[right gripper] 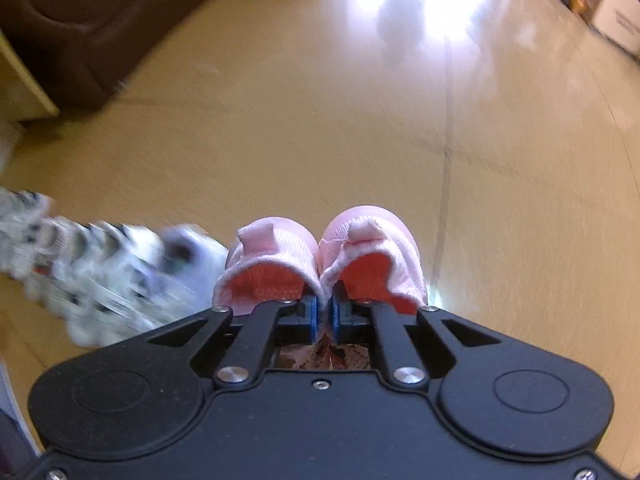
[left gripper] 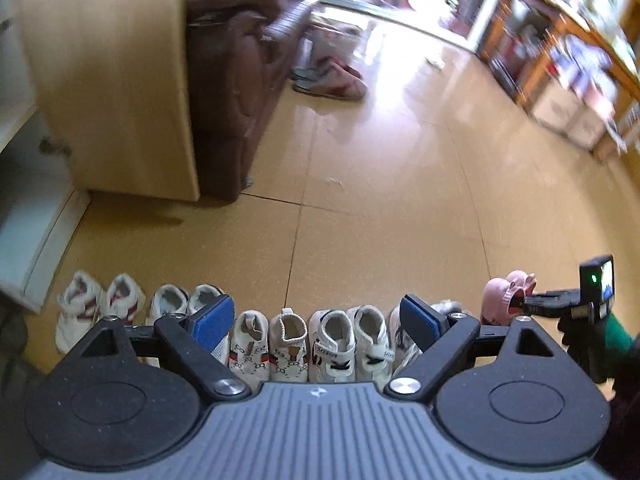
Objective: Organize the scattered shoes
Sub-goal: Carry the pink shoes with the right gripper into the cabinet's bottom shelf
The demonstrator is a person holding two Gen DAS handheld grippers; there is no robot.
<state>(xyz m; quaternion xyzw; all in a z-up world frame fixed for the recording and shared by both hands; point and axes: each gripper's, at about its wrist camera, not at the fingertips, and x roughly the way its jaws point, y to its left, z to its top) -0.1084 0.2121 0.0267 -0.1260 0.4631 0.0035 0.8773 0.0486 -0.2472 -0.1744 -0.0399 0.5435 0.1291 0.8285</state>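
Most shoes [left gripper: 256,344] stood paired in a near row on the floor [left gripper: 380,200]. The right gripper [right gripper: 325,316] clamped the pink pair [right gripper: 324,256] by its inner collars. The left gripper [left gripper: 316,320] stood open, empty. Far slippers [left gripper: 328,80] remained unsorted.

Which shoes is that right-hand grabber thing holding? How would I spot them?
Find the row of small white shoes on the tan floor. At its right end, the right gripper pinches the pink pair by their inner edges. They alone are pink, with orange linings.

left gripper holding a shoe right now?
No, the left gripper stands wide open with nothing between its blue pads, above the row of white shoes on the floor.
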